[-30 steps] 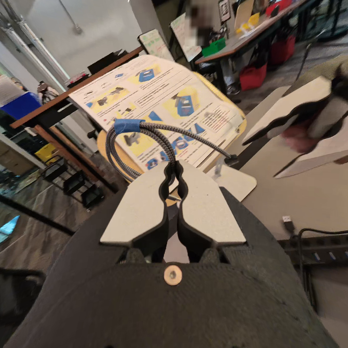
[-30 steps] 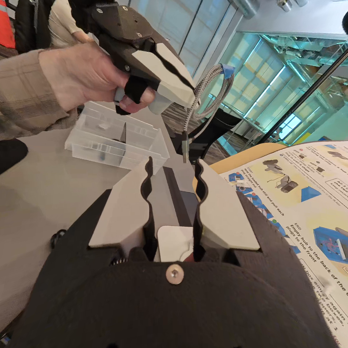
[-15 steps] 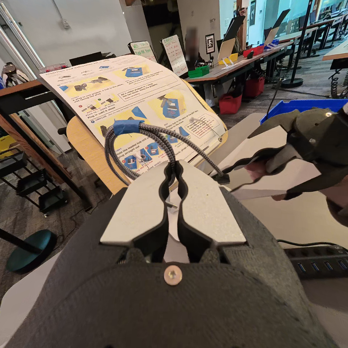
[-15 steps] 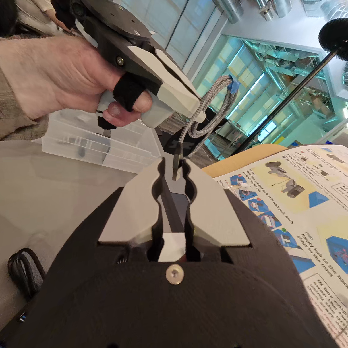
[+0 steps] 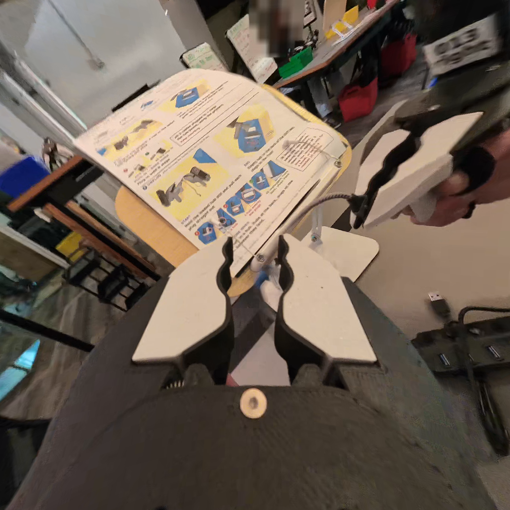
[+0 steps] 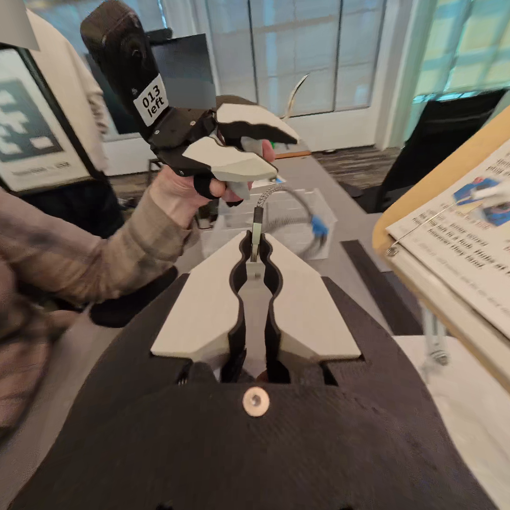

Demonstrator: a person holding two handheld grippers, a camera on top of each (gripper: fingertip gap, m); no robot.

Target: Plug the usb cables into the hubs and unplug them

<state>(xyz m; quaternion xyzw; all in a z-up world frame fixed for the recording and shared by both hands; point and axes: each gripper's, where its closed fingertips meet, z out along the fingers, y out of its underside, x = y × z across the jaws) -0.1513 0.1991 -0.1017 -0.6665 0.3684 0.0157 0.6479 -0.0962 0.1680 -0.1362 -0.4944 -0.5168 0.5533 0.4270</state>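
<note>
In the right wrist view my right gripper [image 6: 256, 240] is shut on the metal plug of a grey braided USB cable [image 6: 292, 193]. The cable loops off to the right, bound with blue tape [image 6: 318, 227]. My left gripper [image 6: 285, 156] is held by a hand above and behind it, open and empty. In the left wrist view my left gripper [image 5: 255, 245] is open with nothing between its fingers. The right gripper [image 5: 361, 209] is at the upper right, holding the cable's plug [image 5: 357, 200]. A black USB hub [image 5: 455, 350] lies on the table at the right.
An instruction sheet on a tilted wooden board [image 5: 220, 165] stands ahead on a white stand base [image 5: 350, 248]; it also shows in the right wrist view [image 6: 455, 248]. A loose black USB plug [image 5: 437, 299] lies by the hub. A clear plastic box [image 6: 303, 201] sits behind the cable. The tips of one gripper are about 8 centimeters away from the tips of the other.
The braided cable has passed from my left gripper to my right. The right gripper closed on the plug, the left opened and drew away.
</note>
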